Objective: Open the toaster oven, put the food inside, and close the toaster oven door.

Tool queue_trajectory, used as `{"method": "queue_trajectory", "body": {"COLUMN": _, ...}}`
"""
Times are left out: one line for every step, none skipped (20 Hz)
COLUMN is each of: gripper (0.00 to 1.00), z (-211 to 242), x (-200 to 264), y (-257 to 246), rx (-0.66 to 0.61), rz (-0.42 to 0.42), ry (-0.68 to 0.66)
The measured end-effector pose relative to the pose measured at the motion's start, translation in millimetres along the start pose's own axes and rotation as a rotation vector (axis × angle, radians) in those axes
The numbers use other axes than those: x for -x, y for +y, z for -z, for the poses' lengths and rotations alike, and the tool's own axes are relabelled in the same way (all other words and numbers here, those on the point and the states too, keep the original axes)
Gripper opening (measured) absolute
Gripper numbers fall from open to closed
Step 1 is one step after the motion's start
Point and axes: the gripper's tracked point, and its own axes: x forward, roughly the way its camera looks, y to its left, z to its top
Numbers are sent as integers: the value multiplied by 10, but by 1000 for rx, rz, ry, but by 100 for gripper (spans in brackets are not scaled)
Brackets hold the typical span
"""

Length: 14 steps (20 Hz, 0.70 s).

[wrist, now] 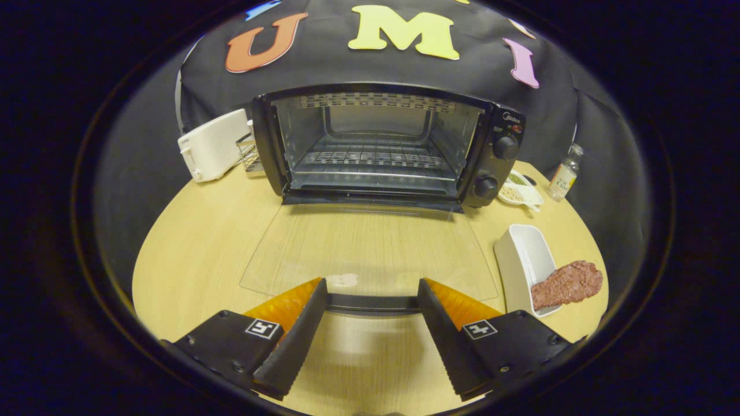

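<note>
We see the toaster oven (381, 144) at the far side of the tabletop (191, 254); its glass door (370, 248) lies fully down, the door handle (373, 303) between our spread fingers (373, 294); whether they touch it, we cannot tell. The food (568, 283), a reddish piece, rests on the white dish (523, 254) to the right of the fingers.
</note>
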Motion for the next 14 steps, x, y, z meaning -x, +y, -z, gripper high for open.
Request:
{"method": "queue_trajectory", "body": {"gripper": 100, "z": 16, "x": -7, "y": 5, "rx": 7, "rz": 1, "ry": 3}}
{"method": "queue_trajectory", "body": {"gripper": 100, "z": 24, "x": -8, "y": 4, "rx": 12, "rz": 0, "ry": 3}}
{"method": "queue_trajectory", "body": {"gripper": 100, "z": 34, "x": -26, "y": 3, "rx": -4, "rz": -3, "ry": 0}}
{"method": "queue_trajectory", "body": {"gripper": 100, "z": 74, "x": -25, "y": 10, "rx": -28, "rz": -10, "ry": -1}}
{"method": "queue_trajectory", "body": {"gripper": 100, "z": 57, "x": -26, "y": 16, "rx": -45, "rz": -14, "ry": -15}}
{"method": "queue_trajectory", "body": {"gripper": 100, "z": 63, "x": -28, "y": 19, "rx": -26, "rz": -15, "ry": -11}}
{"method": "queue_trajectory", "body": {"gripper": 99, "z": 36, "x": -33, "y": 19, "rx": -6, "rz": -13, "ry": -18}}
{"method": "queue_trajectory", "body": {"gripper": 100, "z": -5, "x": -19, "y": 22, "rx": 5, "rz": -16, "ry": -28}}
{"method": "queue_trajectory", "body": {"gripper": 100, "z": -25, "x": -2, "y": 14, "rx": 17, "rz": -24, "ry": -32}}
{"method": "queue_trajectory", "body": {"gripper": 100, "z": -47, "x": 25, "y": 10, "rx": 26, "rz": -39, "ry": -30}}
{"method": "queue_trajectory", "body": {"gripper": 100, "z": -87, "x": 74, "y": -19, "rx": 35, "rz": -46, "ry": -36}}
{"method": "queue_trajectory", "body": {"gripper": 100, "z": -164, "x": 155, "y": -102, "rx": 50, "rz": -36, "ry": -68}}
{"method": "queue_trajectory", "body": {"gripper": 100, "z": -281, "x": 235, "y": -210, "rx": 71, "rz": -21, "ry": -114}}
{"method": "queue_trajectory", "body": {"gripper": 100, "z": -379, "x": 314, "y": -303, "rx": 100, "rz": -21, "ry": -142}}
